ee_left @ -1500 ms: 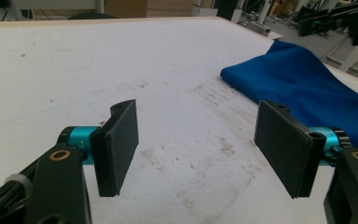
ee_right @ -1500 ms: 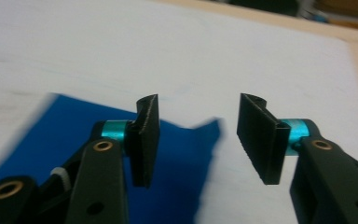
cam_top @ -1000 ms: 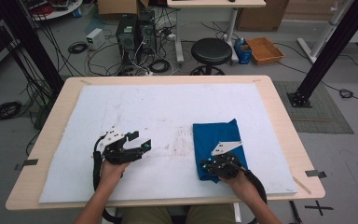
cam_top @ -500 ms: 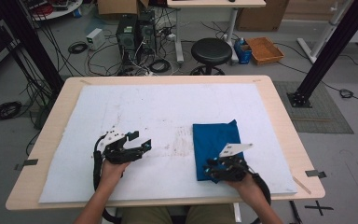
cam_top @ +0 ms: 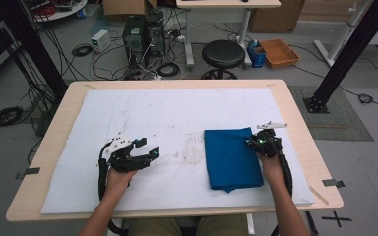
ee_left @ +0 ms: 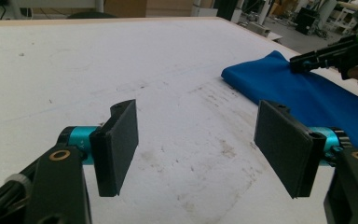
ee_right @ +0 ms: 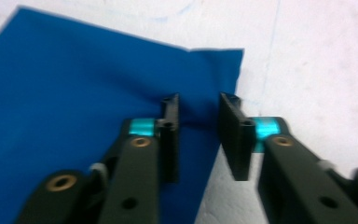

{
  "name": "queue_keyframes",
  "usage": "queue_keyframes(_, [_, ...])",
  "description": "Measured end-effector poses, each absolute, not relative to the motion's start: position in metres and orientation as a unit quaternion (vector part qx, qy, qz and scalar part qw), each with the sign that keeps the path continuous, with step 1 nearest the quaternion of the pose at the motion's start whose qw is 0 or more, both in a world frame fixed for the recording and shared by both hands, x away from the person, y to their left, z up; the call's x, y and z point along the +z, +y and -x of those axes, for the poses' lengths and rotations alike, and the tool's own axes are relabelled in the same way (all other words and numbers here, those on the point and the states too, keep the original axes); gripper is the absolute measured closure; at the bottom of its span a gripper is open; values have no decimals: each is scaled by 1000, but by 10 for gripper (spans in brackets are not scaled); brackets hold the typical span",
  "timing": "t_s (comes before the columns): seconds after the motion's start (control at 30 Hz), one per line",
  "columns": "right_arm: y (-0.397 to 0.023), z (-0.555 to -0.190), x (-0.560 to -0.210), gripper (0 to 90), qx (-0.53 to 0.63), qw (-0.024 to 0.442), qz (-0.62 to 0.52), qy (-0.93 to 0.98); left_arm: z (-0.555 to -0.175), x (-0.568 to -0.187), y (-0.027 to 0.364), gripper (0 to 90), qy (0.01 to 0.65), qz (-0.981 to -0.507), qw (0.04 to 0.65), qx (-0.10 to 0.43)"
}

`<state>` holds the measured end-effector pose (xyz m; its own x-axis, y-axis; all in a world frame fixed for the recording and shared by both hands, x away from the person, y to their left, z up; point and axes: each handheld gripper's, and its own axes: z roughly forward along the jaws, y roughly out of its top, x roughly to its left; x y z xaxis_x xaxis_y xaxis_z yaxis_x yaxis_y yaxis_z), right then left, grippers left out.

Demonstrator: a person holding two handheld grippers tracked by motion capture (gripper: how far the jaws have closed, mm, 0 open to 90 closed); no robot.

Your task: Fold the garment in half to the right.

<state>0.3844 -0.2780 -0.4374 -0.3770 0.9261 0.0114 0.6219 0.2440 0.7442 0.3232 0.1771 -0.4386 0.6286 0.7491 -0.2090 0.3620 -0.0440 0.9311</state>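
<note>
A folded blue cloth (cam_top: 231,157) (ee_left: 307,93) (ee_right: 74,84) lies flat on the white sheet (cam_top: 177,113), right of centre. My right gripper (cam_top: 255,141) (ee_right: 198,100) (ee_left: 298,63) sits low at the cloth's right edge near its far corner. Its jaws opened from shut and have just been closing a little. They stand a narrow gap apart over the cloth's edge, and the pads (ee_right: 170,121) are not pressing on it. My left gripper (cam_top: 147,148) (ee_left: 196,140) rests on the sheet left of the cloth, wide open, with nothing between its pads.
The white sheet covers most of the wooden table (cam_top: 295,113). Faint marks stain the sheet between the grippers. Behind the table stand a black stool (cam_top: 222,53), computer cases (cam_top: 142,34) with cables, and black frame posts (cam_top: 344,54).
My right gripper has moved from the cloth's near part to its far right edge, and its jaws have come apart. The left gripper and the cloth have stayed put.
</note>
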Motion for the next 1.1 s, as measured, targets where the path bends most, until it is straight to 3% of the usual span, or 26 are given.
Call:
queue_keyframes(0.1, [-282,-380,-427,628,393,229,-508,731,-323,-438,177,305,394,-704,566,172])
queue_keyframes(0.33, [-273,-385,-445,636,354,211,-490,769,-322,-437,178,304,396,-697,572,173])
queue_keyframes(0.43, [-278,-379,-442,404,372,203,-487,764,-323,-437,181,264,399,-693,574,177])
queue_keyframes(0.6, [-293,-351,-427,203,438,226,-450,744,-325,-435,184,256,395,-689,580,181])
queue_keyframes(0.8, [-301,-319,-416,202,461,245,-385,761,-327,-433,190,258,366,-692,586,209])
queue_keyframes(1.1, [-320,-294,-414,202,469,271,-391,743,-327,-432,202,257,365,-682,597,213])
